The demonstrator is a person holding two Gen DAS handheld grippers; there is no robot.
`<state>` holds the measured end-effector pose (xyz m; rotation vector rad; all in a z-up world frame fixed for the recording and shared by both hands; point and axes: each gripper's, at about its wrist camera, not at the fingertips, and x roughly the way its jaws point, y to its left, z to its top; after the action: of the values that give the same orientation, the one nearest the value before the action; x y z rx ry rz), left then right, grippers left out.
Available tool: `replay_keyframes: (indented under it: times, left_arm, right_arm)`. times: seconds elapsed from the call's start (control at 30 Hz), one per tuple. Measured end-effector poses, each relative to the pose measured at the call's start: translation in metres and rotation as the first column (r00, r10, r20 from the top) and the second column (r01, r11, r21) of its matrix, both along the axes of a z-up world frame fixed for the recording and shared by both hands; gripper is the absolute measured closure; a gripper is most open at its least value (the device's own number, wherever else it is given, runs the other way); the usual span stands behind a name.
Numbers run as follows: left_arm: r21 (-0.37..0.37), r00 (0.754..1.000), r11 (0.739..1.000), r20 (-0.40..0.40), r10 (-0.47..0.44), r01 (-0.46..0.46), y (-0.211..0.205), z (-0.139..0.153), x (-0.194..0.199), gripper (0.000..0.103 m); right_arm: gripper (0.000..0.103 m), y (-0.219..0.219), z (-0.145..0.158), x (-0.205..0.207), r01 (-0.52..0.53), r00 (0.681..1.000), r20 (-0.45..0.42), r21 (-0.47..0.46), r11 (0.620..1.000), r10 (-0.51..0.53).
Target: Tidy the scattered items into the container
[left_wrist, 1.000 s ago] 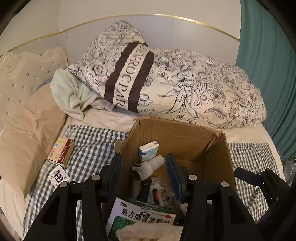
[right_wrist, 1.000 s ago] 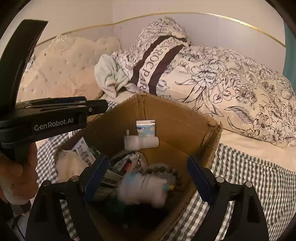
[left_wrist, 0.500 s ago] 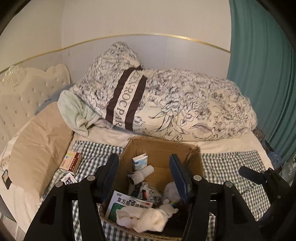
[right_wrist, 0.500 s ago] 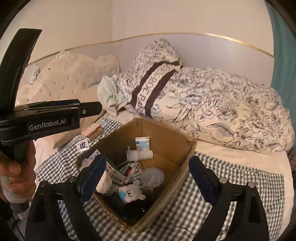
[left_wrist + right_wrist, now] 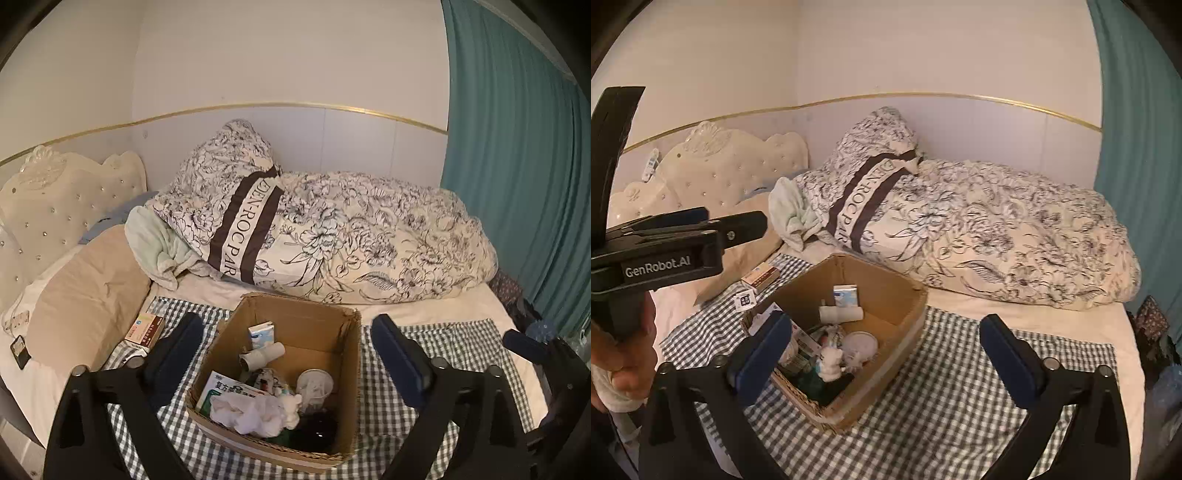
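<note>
An open cardboard box (image 5: 295, 302) (image 5: 886, 380) stands on a checked cloth on the bed. Inside lie a green-white medicine box (image 5: 236, 391), crumpled white tissue (image 5: 247, 411), a small white plush toy (image 5: 291, 406) (image 5: 831, 363), a clear cup (image 5: 314, 384), a white roller (image 5: 263, 356) and a blue-white packet (image 5: 262, 332). Left of the box, a red-white carton (image 5: 146, 328) (image 5: 761, 277) and a small sachet (image 5: 745, 301) lie on the cloth. My left gripper (image 5: 286, 328) and right gripper (image 5: 886, 323) hover above and short of the box, jaws opening, nothing between the pads.
A floral duvet (image 5: 351, 236) is heaped behind the box. A beige pillow (image 5: 85, 291), a mint towel (image 5: 155, 247) and a tufted headboard (image 5: 55, 214) are on the left. A teal curtain (image 5: 517, 184) hangs at right. A hand (image 5: 620, 354) holds the left tool.
Both grippers rose and drew back from the box, and their jaws spread wider. The white plush toy, blurred between the right fingers earlier, now lies in the box.
</note>
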<state>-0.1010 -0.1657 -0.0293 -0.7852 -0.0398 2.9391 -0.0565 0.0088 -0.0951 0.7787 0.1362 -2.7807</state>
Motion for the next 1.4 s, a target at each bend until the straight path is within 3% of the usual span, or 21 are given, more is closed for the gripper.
replay_keyframes:
  times: [0.3,0.93,1.4]
  left_arm:
    - [-0.006,0.999,1.0,-0.031,0.02,-0.021,0.022,0.007,0.029,0.0]
    - [-0.021,0.995,0.999,-0.089,-0.052,0.05,0.084,0.026,0.087,0.0]
    - [-0.067,0.99,0.993,-0.091,-0.108,0.102,0.143,0.005,0.108,0.0]
  right_arm:
    - [0.0,0.039,0.015,0.034,0.068,0.998,-0.011,-0.017,0.998,-0.068]
    - [0.0,0.114,0.034,0.093,0.189,0.98,-0.048,-0.062,0.98,-0.192]
    - [0.0,0.18,0.03,0.127,0.297,0.952,-0.07,-0.032,0.954,-0.299]
